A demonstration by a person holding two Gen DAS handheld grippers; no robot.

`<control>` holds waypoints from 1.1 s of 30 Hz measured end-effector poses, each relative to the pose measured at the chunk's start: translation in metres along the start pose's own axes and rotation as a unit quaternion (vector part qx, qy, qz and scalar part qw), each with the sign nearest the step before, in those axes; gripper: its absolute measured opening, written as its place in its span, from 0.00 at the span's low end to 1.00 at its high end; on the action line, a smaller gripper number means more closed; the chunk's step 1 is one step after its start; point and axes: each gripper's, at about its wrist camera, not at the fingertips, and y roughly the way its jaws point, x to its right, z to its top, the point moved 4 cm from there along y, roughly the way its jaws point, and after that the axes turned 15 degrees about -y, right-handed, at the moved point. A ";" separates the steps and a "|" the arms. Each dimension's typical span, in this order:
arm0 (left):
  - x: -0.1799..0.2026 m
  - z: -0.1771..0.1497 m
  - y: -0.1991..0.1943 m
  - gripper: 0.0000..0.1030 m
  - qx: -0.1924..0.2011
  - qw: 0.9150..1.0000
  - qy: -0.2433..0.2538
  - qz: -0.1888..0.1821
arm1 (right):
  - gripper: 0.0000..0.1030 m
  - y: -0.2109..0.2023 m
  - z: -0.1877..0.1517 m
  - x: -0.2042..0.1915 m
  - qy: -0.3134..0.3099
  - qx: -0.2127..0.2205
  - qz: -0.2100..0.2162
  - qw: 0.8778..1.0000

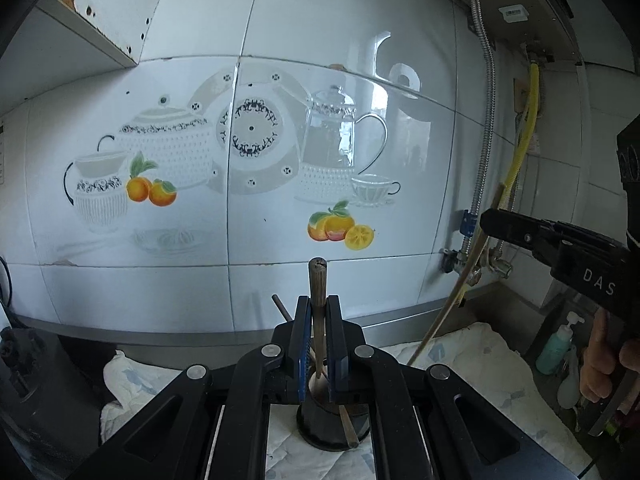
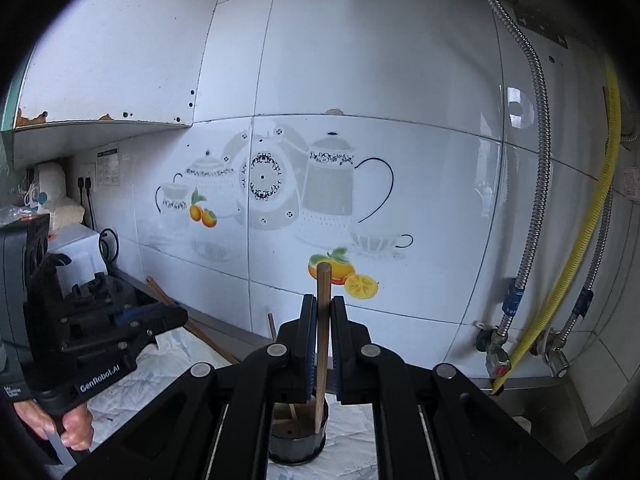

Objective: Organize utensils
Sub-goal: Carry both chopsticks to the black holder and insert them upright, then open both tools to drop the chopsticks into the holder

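Wooden spoon handle stands upright, clenched in left tongs; right tongs clench a chopstick

At the right edge of the left wrist view, the black body of the right gripper carries the white letters "DAS", cut off by the frame. At the lower left of the right wrist view, the left gripper bears "GenRobot.AI" in white on its black body. A wall notice at the left is too small to read.
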 end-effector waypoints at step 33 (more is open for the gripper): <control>-0.023 -0.034 0.041 0.09 -0.079 0.996 -0.012 0.037 | 0.13 0.040 -0.031 -0.011 0.005 -0.061 0.019 0.998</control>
